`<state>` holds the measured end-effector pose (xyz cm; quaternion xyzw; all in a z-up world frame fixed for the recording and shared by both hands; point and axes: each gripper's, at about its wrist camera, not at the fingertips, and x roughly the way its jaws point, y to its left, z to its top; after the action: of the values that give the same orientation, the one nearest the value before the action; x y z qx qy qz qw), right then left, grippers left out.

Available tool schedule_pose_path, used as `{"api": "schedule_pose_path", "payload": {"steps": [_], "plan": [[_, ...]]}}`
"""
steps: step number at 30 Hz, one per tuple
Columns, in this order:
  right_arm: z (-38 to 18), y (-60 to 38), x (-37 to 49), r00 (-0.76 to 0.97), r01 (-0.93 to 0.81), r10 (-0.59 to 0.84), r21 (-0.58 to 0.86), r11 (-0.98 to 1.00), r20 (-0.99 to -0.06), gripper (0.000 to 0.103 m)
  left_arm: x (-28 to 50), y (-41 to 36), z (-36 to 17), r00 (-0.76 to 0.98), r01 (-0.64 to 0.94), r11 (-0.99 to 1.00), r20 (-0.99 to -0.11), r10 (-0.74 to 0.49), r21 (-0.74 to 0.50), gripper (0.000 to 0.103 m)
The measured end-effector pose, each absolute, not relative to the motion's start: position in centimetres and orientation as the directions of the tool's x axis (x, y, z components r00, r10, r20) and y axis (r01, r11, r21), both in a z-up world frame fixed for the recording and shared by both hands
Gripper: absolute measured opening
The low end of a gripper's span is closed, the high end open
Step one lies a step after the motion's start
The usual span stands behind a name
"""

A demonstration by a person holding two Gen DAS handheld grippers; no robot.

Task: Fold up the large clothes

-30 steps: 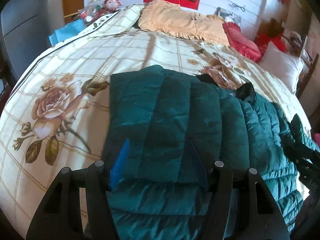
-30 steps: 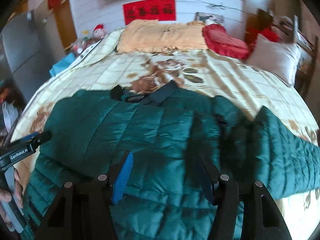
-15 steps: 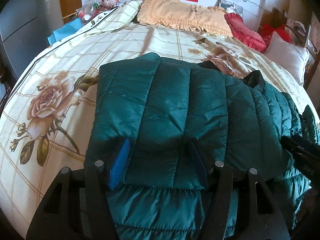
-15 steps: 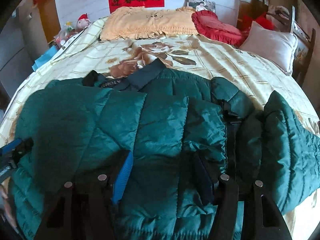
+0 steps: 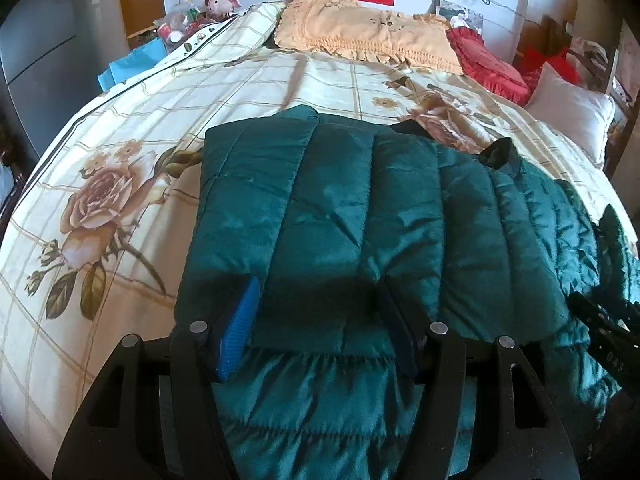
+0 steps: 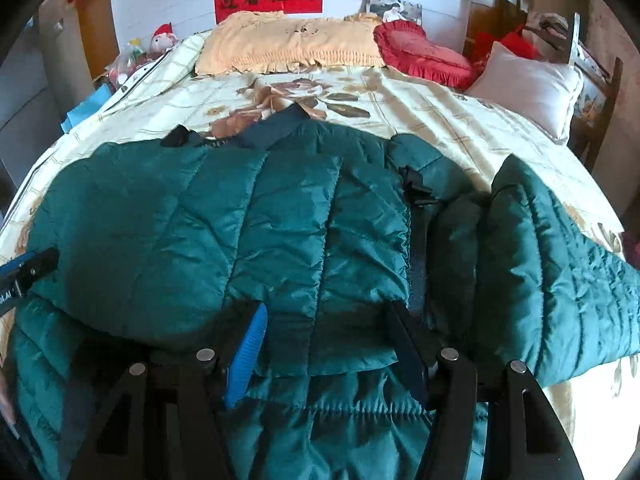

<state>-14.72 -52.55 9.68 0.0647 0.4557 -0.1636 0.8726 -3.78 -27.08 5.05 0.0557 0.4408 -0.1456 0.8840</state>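
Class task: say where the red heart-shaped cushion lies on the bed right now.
In the right wrist view the red cushion lies at the head of the bed, right of centre, between the yellow pillow and the white pillow.

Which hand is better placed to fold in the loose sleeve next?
Right, probably: the sleeve sprawls beside the right tool, while the left tool grips the far side of the jacket.

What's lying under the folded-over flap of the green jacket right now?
Under the flap more of the same green jacket shows at its lower edge, on the floral bedspread. Everything beneath the flap's middle is covered.
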Motion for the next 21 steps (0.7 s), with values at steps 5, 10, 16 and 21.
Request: {"api": "schedule_pose_path", "payload": {"steps": [5,10,16,21], "plan": [[12.2,-52.0,-17.5,0.583,0.345,-0.207,0.008,0.939,-0.786,0.061,-5.5,-27.0,6.4,0.580,0.318,0.947,-0.780,-0.235,-0.049,0.061],[13.3,-51.7,-20.3,0.598,0.347,-0.203,0.022,0.938,-0.776,0.074,-7.8,-27.5,7.4,0.590,0.345,0.936,-0.762,-0.269,-0.064,0.061],[13.5,-51.8,-22.6,0.607,0.354,-0.188,0.051,0.934,-0.772,0.074,-10.1,-28.8,7.9,0.588,0.381,0.922,-0.753,-0.297,-0.066,0.061],[13.6,-52.0,-23.6,0.610,0.363,-0.190,0.058,0.930,-0.769,0.074,-11.4,-30.0,7.9,0.583,0.404,0.913,-0.755,-0.301,-0.053,0.061]]}}
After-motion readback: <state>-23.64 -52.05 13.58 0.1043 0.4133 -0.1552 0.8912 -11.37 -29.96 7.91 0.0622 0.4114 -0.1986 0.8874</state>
